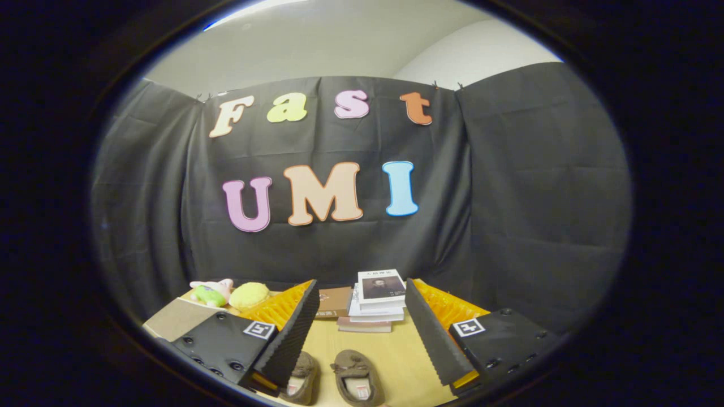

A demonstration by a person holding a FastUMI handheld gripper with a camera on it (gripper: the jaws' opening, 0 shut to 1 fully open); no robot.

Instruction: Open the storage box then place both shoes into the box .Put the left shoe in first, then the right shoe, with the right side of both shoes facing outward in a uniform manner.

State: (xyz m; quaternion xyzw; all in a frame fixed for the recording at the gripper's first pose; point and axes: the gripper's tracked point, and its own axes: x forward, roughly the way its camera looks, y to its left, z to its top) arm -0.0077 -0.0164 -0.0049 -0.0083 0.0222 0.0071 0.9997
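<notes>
Two brown slipper-like shoes lie side by side on the wooden table, low between my fingers. The left one [301, 377] is partly hidden behind my left finger [291, 333]. The right one [356, 377] lies in plain sight in the gap. My gripper [360, 291] is open, held above the table with nothing between its fingers [432, 333]. Its tips reach toward the stack of books beyond the shoes.
A stack of books [378, 299] stands at the table's far side against the black cloth wall, with a brown book [334, 301] beside it. At the far left lie a green-and-pink plush toy [210, 292], a yellow plush toy [249, 294] and a tan cardboard piece [176, 318].
</notes>
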